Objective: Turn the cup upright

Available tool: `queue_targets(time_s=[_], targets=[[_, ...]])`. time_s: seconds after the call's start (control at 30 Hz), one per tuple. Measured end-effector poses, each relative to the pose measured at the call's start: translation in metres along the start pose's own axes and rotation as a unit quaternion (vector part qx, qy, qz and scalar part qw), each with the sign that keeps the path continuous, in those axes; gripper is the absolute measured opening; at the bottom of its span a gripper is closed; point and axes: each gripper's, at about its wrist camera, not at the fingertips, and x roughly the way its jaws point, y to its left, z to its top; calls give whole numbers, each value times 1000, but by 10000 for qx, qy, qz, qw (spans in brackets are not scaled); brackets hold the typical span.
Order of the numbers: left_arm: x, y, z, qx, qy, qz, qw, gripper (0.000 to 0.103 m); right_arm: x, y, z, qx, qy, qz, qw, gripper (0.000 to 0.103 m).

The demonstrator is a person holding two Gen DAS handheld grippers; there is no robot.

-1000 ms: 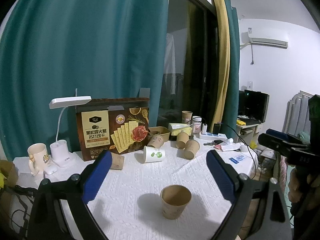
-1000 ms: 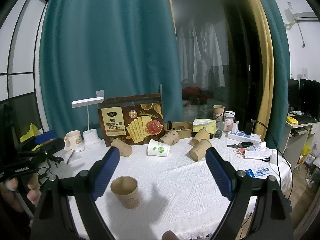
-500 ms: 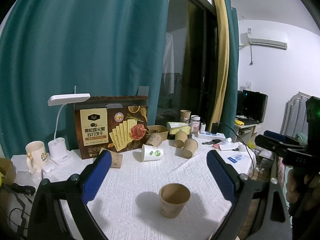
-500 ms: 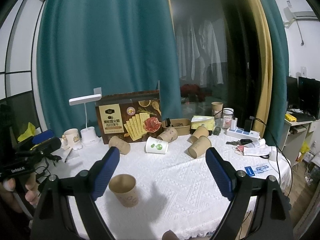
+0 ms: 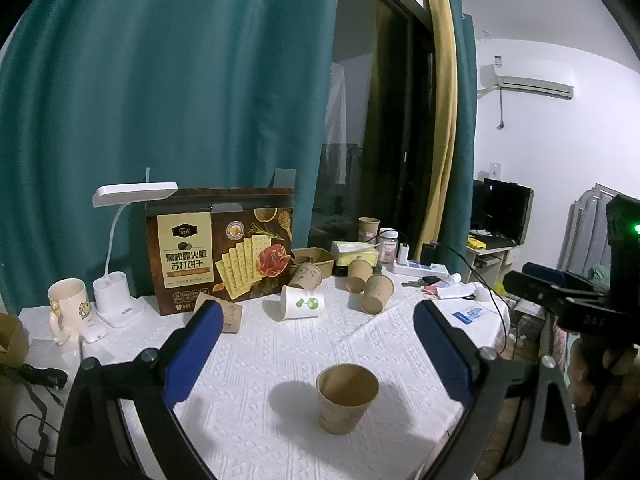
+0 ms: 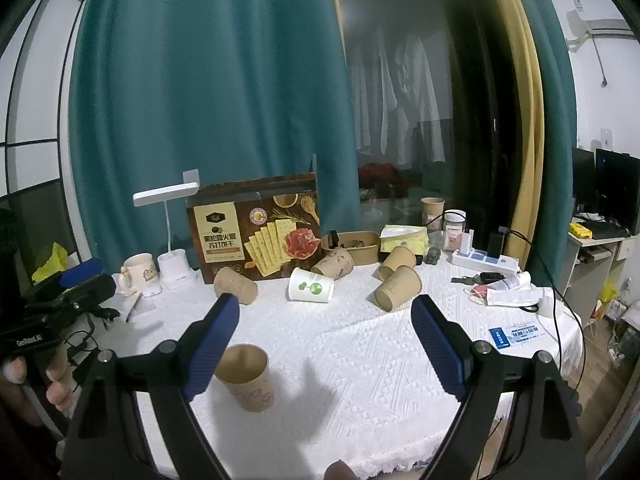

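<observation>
The counter [image 6: 360, 344] under its white embossed cloth is carrying one brown paper cup [image 5: 347, 398] already standing upright near the front edge, while several more brown paper cups and a white paper cup with green dots [image 6: 311, 290] are lying on their sides further back, in front of the brown cracker box [image 6: 256, 230]. Both the left hand-held gripper [image 5: 316, 354] and the right hand-held gripper [image 6: 324, 346] are hovering with blue pads spread wide and holding nothing. To do the next flip well, I'd judge a tipped cup should be pinched lightly across its wall, since thin paper crushes, then tilted onto its base.
</observation>
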Motion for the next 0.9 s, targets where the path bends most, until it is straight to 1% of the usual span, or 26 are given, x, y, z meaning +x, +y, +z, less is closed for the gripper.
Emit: queue_targets(time_s=[0.7, 0.9], targets=[[0, -2, -2, -11, 22, -15, 10000, 96, 2, 0, 0, -16, 19, -22, 10000, 86], [1, -5, -4, -9, 111, -78, 9999, 96, 4, 0, 0, -28, 34, -14, 10000, 86]])
